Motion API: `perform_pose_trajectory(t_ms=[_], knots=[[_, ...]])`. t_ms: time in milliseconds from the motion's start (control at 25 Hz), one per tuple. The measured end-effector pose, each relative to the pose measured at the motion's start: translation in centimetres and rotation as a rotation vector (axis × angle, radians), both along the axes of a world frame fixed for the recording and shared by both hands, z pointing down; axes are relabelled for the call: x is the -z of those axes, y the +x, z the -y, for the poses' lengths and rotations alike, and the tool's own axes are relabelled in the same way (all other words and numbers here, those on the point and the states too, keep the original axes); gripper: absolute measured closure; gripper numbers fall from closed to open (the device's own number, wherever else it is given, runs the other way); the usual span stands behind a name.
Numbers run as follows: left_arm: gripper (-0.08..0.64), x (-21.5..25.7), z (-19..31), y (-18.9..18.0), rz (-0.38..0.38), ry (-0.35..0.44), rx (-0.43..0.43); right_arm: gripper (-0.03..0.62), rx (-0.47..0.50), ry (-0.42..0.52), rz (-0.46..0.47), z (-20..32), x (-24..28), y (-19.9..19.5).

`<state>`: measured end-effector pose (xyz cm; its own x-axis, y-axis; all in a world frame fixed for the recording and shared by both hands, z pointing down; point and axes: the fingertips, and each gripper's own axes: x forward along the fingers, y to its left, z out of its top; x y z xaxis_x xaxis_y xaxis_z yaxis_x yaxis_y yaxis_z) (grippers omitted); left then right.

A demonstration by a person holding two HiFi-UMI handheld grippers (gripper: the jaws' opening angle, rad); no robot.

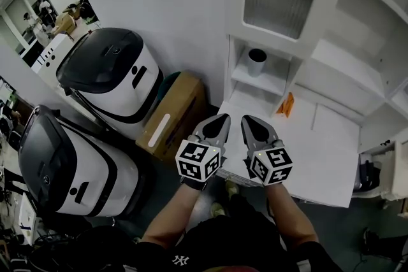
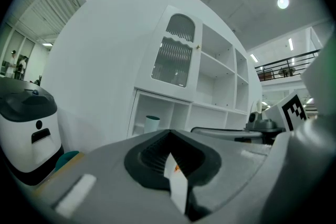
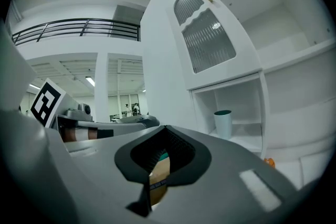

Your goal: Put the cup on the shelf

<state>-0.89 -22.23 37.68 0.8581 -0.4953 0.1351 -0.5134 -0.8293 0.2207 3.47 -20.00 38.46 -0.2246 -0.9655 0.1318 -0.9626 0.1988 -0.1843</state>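
At far left stood two white machines [image 1: 108, 76] with dark lids, then one cardboard box [image 1: 172, 114] with a pale label, unreadable. Centre: two grippers held over the table edge, left gripper [image 1: 222, 119] and right gripper [image 1: 248, 119]. Each had its jaws pressed together on nothing. Low centre, one white "NY" monogram [image 1: 178, 260] on dark clothing. Rightward, one cup [image 1: 256, 62] stood upright in the lower-left compartment of the white shelf [image 1: 268, 83]. One orange item [image 1: 286, 104] lay on the white table [image 1: 319, 156].
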Motion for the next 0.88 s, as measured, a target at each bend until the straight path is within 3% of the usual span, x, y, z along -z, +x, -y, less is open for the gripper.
perform_pose_trajectory(t_ms=[880], knots=[[0.560, 1.1, -1.6, 0.1, -0.021, 0.016, -0.017, 0.572, -0.008, 0.007, -0.004, -0.8, 1.0, -0.1]])
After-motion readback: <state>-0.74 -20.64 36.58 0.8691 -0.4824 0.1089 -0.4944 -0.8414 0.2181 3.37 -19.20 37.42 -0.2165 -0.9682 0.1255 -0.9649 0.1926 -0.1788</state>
